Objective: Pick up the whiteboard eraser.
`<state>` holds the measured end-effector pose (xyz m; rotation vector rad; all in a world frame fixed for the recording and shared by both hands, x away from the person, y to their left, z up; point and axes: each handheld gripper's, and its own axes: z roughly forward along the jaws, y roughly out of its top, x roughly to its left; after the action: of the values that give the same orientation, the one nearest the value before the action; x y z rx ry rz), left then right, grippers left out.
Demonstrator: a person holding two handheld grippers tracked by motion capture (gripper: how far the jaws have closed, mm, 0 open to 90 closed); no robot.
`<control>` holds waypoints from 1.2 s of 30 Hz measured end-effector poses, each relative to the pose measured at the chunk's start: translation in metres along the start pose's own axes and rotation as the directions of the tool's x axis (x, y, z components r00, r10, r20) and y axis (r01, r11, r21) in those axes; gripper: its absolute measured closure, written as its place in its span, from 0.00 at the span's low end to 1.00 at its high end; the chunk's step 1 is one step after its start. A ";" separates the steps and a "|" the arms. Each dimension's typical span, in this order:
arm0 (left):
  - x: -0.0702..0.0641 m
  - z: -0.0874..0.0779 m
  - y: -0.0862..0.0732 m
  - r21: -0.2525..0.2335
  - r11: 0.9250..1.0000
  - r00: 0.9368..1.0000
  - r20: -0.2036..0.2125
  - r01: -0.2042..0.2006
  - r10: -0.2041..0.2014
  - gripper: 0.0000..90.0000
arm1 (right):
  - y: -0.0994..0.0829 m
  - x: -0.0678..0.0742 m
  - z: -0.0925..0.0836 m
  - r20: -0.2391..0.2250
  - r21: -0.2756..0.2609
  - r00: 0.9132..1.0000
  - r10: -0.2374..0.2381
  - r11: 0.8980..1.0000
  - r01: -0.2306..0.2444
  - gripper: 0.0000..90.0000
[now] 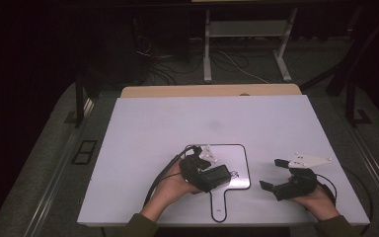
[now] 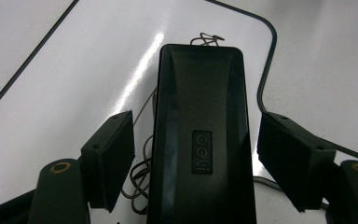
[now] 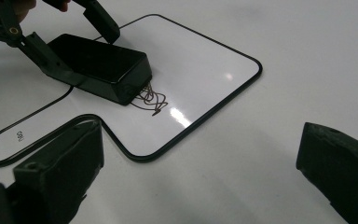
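The matte white table (image 1: 153, 128) carries a glossy white paddle-shaped board (image 3: 200, 70) with rounded corners, a thin black border and a short handle, and I place everything else from that board. On it lies a smooth black rectangular block (image 2: 200, 135) with bevelled edges and an embossed logo, and my left gripper (image 2: 196, 158) straddles it, the flat black jaws parted on either side with a gap at each flank. A thin brown scribble (image 3: 150, 101) curls on the board at the block's far end, while my right gripper (image 1: 279, 175) sits off the board's right edge, jaws spread wide and holding nothing.
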<state>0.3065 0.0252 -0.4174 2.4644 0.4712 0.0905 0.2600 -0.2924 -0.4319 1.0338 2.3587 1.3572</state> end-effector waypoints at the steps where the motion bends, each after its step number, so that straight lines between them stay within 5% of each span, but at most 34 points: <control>1: 0.000 0.001 0.000 0.009 1.000 1.000 0.004 0.000 0.000 0.32 | 0.000 0.000 0.000 0.000 0.001 1.000 0.000 1.000 0.000 0.00; 20: -0.001 0.007 0.000 0.058 0.998 1.000 0.000 -0.010 0.010 0.41 | 0.000 -0.001 0.000 -0.002 0.001 1.000 -0.001 1.000 0.001 0.00; 36: 0.002 0.005 0.002 0.063 0.998 1.000 0.020 0.019 -0.020 0.43 | 0.000 -0.001 0.000 -0.003 0.002 1.000 -0.002 1.000 0.002 0.00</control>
<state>0.3100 0.0217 -0.4205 2.5192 0.4962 0.0429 0.2605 -0.2934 -0.4318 1.0303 2.3633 1.3574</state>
